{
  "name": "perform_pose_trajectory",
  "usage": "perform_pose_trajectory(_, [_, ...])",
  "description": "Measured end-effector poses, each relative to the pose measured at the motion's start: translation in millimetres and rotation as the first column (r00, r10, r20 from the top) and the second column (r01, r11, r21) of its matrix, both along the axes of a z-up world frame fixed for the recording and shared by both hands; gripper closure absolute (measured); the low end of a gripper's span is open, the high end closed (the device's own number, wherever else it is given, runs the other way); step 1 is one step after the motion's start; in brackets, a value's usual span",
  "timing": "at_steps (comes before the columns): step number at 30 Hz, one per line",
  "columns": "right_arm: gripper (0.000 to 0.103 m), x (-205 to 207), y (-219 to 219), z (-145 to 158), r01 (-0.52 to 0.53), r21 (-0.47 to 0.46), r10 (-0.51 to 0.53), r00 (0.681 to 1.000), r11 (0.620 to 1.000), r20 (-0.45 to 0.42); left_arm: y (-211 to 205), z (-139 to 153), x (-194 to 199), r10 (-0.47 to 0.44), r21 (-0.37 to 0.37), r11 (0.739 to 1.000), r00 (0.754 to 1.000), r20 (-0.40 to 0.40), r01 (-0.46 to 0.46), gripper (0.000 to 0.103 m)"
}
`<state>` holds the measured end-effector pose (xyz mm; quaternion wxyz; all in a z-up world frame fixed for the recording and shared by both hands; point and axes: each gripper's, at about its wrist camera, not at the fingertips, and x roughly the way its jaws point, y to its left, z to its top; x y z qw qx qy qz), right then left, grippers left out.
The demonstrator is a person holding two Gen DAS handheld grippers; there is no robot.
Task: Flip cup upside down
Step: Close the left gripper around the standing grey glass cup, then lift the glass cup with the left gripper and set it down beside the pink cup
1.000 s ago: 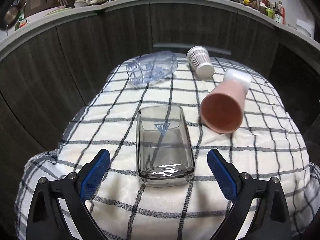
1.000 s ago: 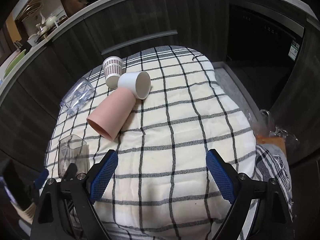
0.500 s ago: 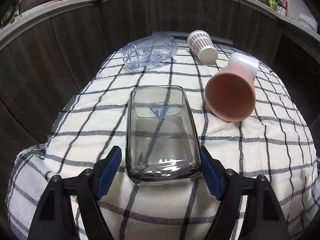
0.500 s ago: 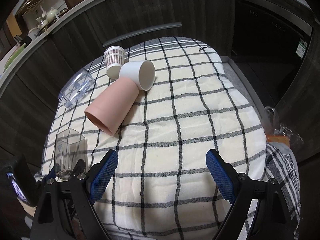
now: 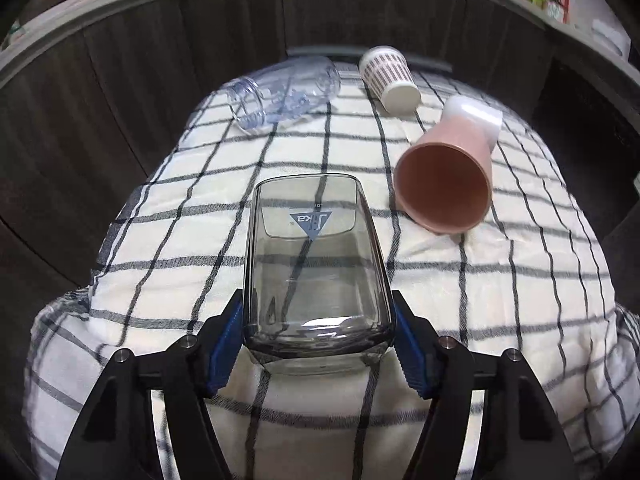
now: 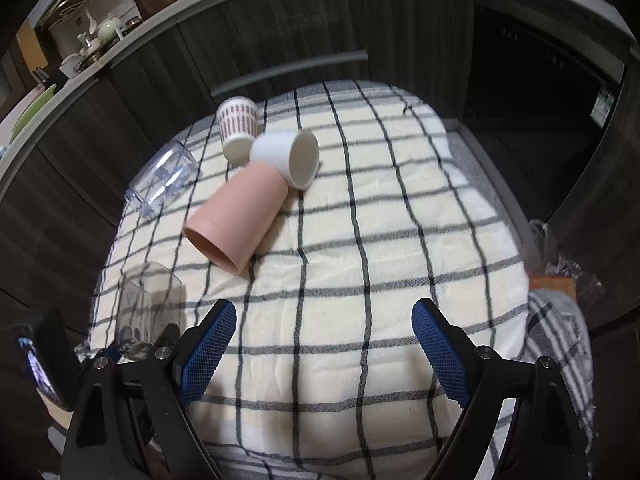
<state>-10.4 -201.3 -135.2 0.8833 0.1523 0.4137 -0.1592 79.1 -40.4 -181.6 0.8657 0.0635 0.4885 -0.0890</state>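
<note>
Left tool (image 5: 318, 336): pinching the clear glass cup (image 5: 316, 264) low on its base, so a wrist roll could turn it over.
Cup: at 6 o'clock on the checked cloth (image 5: 500, 280), mouth away.
Right tool (image 6: 324, 344): spread, holding nothing.
Pink cup (image 5: 444, 184): lying at 2 o'clock.

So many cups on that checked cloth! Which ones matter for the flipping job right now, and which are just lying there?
In the job:
- glass cup, clamped at its base by the left tool

Lying about:
- pink cup, on its side
- white cup, on its side, against the pink cup
- paper cup
- clear jar, on its side
- right tool, open, holding nothing
</note>
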Motion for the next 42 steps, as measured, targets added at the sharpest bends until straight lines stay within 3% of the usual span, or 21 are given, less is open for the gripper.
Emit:
perform_pose_trajectory(2, [0.013, -0.7, 4.5, 12.4, -0.003, -0.019, 0.003, 1.0, 1.0, 0.013, -0.5, 6.7, 5.2, -0.016, 0.004, 1.0, 0.997, -0.07, 0.017, 0.036])
perform_pose_trajectory(5, [0.013, -0.3, 3.9, 28.0, -0.002, 0.023, 0.001, 1.0, 1.0, 0.028, -4.8, 21.1, 11.2, -0.062, 0.021, 0.998, 0.985, -0.164, 0.067, 0.036])
perform_pose_trajectory(9, [0.013, 3.4, -0.4, 46.8, 0.033, 0.036, -0.034, 0.999, 0.999, 0.029, -12.6, 36.1, 19.2, -0.109, 0.051, 0.99, 0.953, -0.281, 0.128, 0.036])
perform_pose_trajectory(13, [0.013, 13.0, -9.2, 58.4, 0.052, 0.077, -0.054, 0.998, 0.996, 0.024, -20.6, 43.3, 30.0, -0.132, 0.071, 0.981, 0.895, -0.426, 0.179, 0.036])
perform_pose_trajectory(18, [0.013, 26.7, -19.4, 65.5, 0.04, 0.147, -0.043, 0.999, 0.988, 0.013, -35.7, 44.9, 47.5, -0.161, 0.068, 0.967, 0.801, -0.577, 0.244, 0.036])
perform_pose_trajectory(24, [0.013, 49.1, -33.2, 66.0, 0.064, 0.207, -0.066, 0.998, 0.976, 0.002, -52.0, 35.4, 79.2, -0.138, 0.107, 0.954, 0.725, -0.675, 0.281, 0.036])
perform_pose_trajectory(28, [0.013, 69.0, -41.7, 63.5, 0.081, 0.231, -0.08, 0.997, 0.97, -0.016, -52.7, 14.5, 99.3, -0.091, 0.108, 0.959, 0.648, -0.756, 0.261, 0.036])
perform_pose_trajectory(30, [0.013, 80.7, -45.6, 60.8, 0.083, 0.236, -0.079, 0.997, 0.968, -0.026, -52.9, 6.2, 105.5, -0.068, 0.121, 0.959, 0.623, -0.779, 0.257, 0.036])
perform_pose_trajectory(35, [0.013, 101.5, -56.5, 51.2, 0.099, 0.265, -0.089, 0.995, 0.959, -0.051, -58.2, 2.1, 127.1, -0.06, 0.153, 0.948, 0.626, -0.778, 0.28, 0.036])
perform_pose_trajectory(42, [0.013, 115.4, -59.2, 46.1, 0.099, 0.26, -0.085, 0.994, 0.96, -0.063, -60.5, 3.9, 134.1, -0.086, 0.144, 0.947, 0.662, -0.744, 0.286, 0.033])
